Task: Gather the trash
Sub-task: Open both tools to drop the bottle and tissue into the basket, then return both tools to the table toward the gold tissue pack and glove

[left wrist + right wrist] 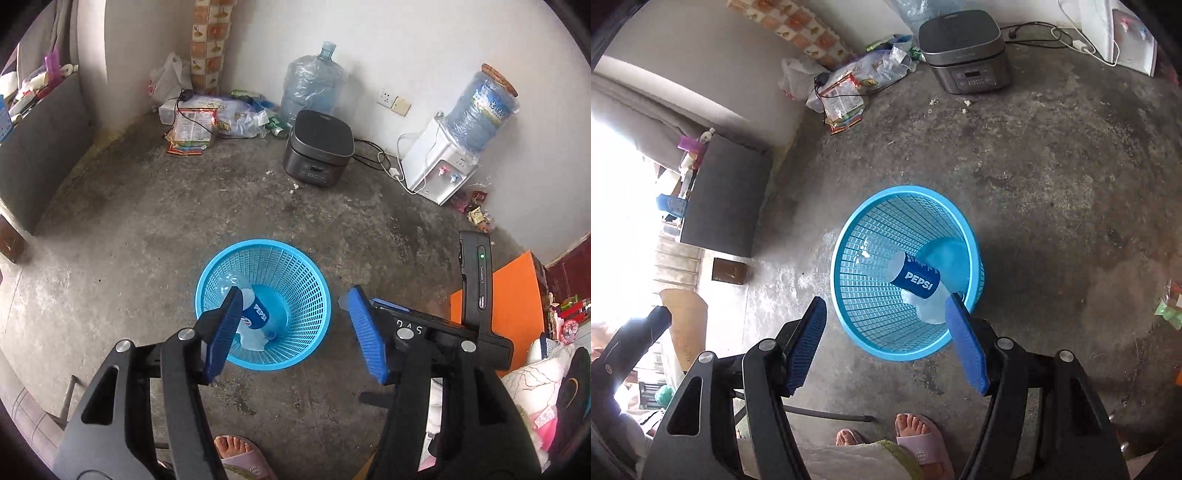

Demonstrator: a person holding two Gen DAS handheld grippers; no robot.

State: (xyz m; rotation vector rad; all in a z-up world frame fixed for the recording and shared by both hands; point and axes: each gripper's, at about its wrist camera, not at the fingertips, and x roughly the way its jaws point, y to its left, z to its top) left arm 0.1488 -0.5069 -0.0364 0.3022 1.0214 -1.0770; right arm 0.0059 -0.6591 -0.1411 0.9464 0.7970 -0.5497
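pepsi bottle (pixel 916 282) is seen lying tilted inside blue basket (pixel 886 339), long axis 10-to-4 o'clock. both left gripper (pixel 291 332) and right gripper (pixel 886 332) are spread, empty, above it. wrapper pile (pixel 192 129) at 11 o'clock, left gripper judged nearer.

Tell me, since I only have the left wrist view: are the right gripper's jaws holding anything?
Observer: No. The right gripper has its jaws open and empty, over the near side of the basket.
Reviewer: Is the bottle fully inside?
Observer: Yes. The bottle lies slanted inside the basket, with its whole label unobstructed.
Reviewer: Any trash hidden from me?
Observer: Something green, perhaps a wrapper, lies on the floor at the right edge.
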